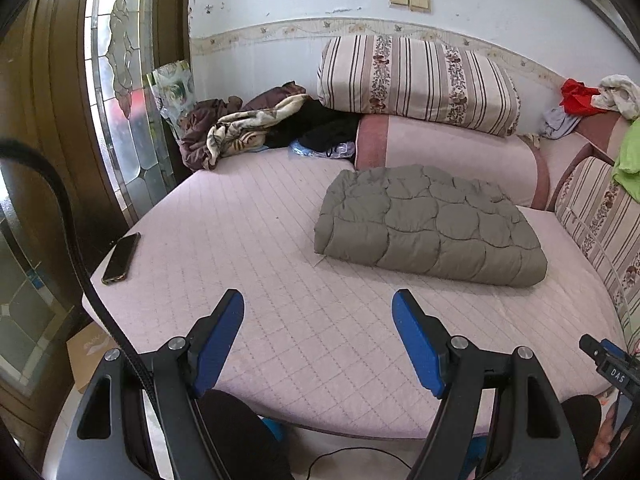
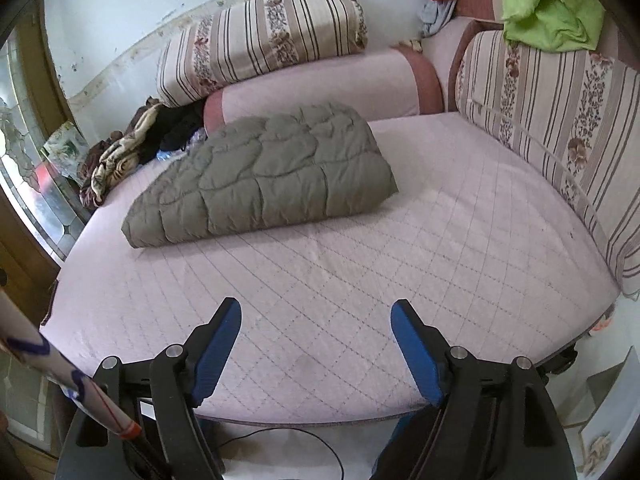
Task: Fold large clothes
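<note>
A grey-green quilted garment (image 1: 430, 224) lies folded into a thick rectangle on the pink quilted bed (image 1: 260, 240); it also shows in the right wrist view (image 2: 264, 176). My left gripper (image 1: 318, 300) is open and empty above the bed's near edge, well short of the garment. My right gripper (image 2: 316, 308) is open and empty, also over the near edge, apart from the garment. A corner of the right gripper shows at the far right of the left wrist view (image 1: 608, 360).
A phone (image 1: 121, 258) lies at the bed's left edge. Striped cushions (image 1: 416, 84) and a pink bolster (image 1: 448, 156) line the back. A heap of cloths (image 1: 244, 128) sits at the back left, a green cloth (image 2: 548, 4) on the right cushion. A glass door (image 1: 120, 80) stands left.
</note>
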Demonstrator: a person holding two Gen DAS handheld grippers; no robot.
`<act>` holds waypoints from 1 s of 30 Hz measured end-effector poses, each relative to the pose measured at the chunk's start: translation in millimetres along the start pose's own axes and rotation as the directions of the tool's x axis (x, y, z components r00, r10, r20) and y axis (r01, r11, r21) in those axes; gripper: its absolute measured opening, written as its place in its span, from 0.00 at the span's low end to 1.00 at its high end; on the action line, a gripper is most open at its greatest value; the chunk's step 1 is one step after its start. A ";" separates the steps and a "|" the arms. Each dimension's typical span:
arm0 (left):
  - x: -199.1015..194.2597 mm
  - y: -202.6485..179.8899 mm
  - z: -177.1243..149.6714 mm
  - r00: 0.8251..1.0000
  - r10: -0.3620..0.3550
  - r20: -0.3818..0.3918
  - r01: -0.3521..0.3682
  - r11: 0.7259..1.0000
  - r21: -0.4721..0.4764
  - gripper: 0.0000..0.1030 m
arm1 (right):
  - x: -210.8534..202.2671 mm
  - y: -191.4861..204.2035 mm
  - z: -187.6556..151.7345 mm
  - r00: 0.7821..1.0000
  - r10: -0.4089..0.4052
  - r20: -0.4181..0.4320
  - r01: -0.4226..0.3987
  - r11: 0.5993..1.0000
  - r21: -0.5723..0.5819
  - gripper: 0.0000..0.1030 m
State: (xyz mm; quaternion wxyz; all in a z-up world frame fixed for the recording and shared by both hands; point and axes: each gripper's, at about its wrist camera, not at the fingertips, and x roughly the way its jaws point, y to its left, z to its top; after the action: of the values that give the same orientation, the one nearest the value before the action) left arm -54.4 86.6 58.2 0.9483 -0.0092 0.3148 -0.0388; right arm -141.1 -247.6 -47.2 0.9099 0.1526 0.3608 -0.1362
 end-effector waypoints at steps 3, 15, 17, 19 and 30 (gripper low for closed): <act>-3.5 1.9 2.6 1.000 0.008 0.007 -0.008 1.000 0.003 0.74 | -0.6 -2.0 4.6 1.000 0.014 0.002 -0.014 1.000 0.010 0.79; 62.3 -12.0 23.0 0.995 0.046 -0.086 -0.044 0.999 0.021 0.74 | 53.1 -21.8 33.7 0.998 -0.012 -0.068 0.016 0.998 0.056 0.80; 75.4 -15.5 24.2 0.993 0.053 -0.106 -0.050 0.998 0.032 0.74 | 65.3 -26.6 40.3 0.996 -0.027 -0.082 0.032 0.998 0.059 0.80; 91.4 -18.7 25.4 0.990 0.058 -0.130 -0.053 0.998 0.039 0.74 | 76.8 -31.2 46.1 0.995 -0.038 -0.094 0.044 0.997 0.068 0.80; 149.6 -24.9 29.8 0.976 0.076 -0.205 -0.065 0.996 0.061 0.74 | 124.3 -43.7 71.6 0.987 -0.068 -0.146 0.081 0.993 0.084 0.80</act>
State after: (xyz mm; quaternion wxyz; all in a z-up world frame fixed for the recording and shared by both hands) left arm 81.3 49.7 -6.1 0.9111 0.0317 0.4107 -0.0144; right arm -25.4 -331.7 -92.1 0.8683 0.1890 0.4240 -0.1748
